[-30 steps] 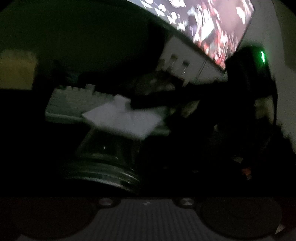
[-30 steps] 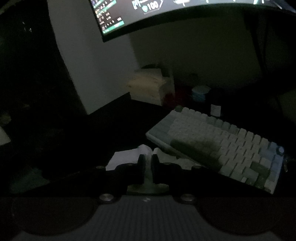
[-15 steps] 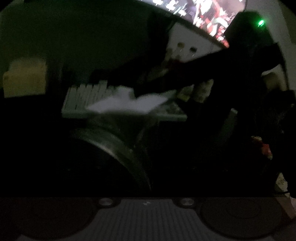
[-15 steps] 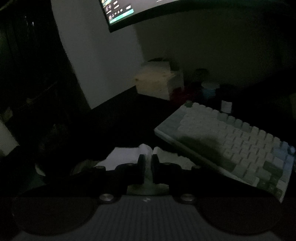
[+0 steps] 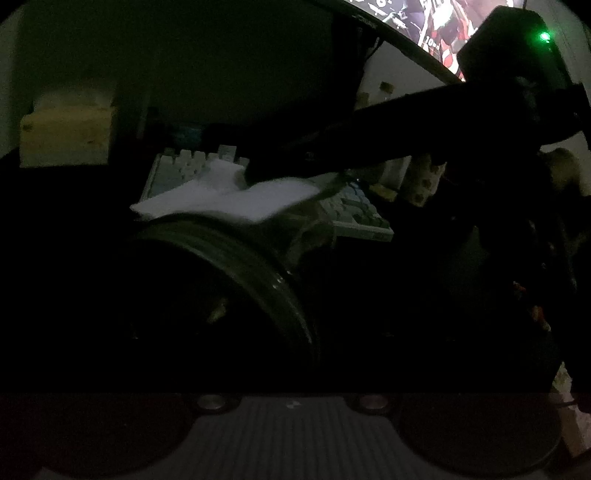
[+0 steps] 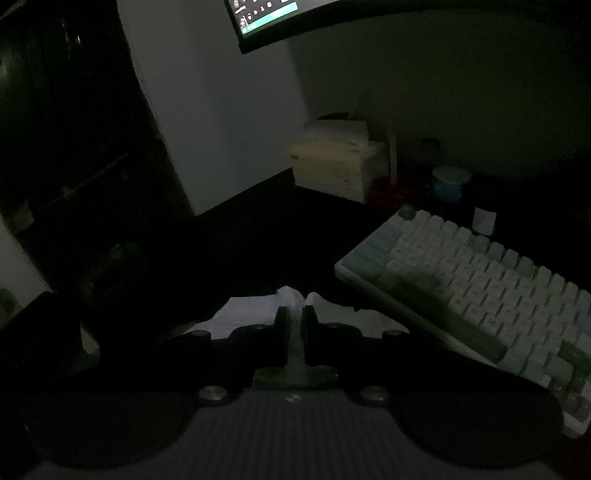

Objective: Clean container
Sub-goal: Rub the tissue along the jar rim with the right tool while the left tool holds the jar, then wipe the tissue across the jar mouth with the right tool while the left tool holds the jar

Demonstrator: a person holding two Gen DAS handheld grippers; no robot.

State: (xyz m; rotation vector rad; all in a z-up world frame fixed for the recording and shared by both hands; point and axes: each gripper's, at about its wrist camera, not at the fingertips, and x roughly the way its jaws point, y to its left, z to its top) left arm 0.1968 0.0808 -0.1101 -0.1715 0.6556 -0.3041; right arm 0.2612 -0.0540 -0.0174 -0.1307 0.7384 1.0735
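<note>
The scene is very dark. In the left wrist view a clear glass jar [image 5: 236, 258] with a threaded rim lies close in front of the camera, its mouth facing me. My left gripper's fingers are lost in the dark; the jar seems held in it. My right gripper [image 6: 294, 321] is shut on a white tissue [image 6: 243, 317]. In the left wrist view the right gripper [image 5: 258, 173] reaches in from the right and presses the tissue [image 5: 229, 197] on the jar's top side.
A pale keyboard [image 6: 480, 280] lies on the dark desk, to the right. A wooden box [image 6: 336, 166] and small jars [image 6: 448, 182] stand at the back. A lit monitor [image 6: 266, 18] hangs above. A white wall [image 6: 207, 110] is at the left.
The jar has come closer and larger in the left view, mouth turned toward the camera. The right gripper with the tissue has shifted across the jar's top; its view swung left.
</note>
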